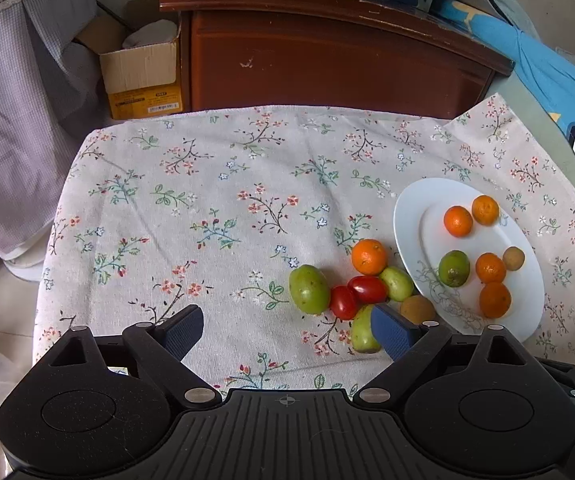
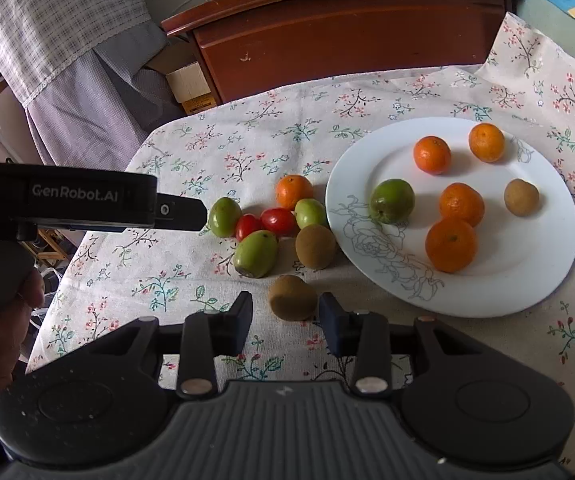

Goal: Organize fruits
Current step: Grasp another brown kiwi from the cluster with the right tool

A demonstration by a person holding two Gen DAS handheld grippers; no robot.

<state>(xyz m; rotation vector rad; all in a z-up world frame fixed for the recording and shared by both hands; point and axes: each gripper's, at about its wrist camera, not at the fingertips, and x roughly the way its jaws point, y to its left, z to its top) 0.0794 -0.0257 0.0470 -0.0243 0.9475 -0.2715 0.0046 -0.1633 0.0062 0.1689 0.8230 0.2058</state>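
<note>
Between the right claw's (image 2: 286,316) half-parted, untouching fingers lies a brown fruit (image 2: 292,297); left claw (image 1: 287,330) gapes wide.

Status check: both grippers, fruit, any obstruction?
Left gripper open over cloth. Right gripper open, brown fruit just ahead. Six fruits on plate, eight still off. Nothing blocking.

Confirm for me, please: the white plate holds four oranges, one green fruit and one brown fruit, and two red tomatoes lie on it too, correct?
Not quite. The two red tomatoes lie on the floral cloth beside the white plate, not on it, as the right wrist view shows. The rest stands.
</note>
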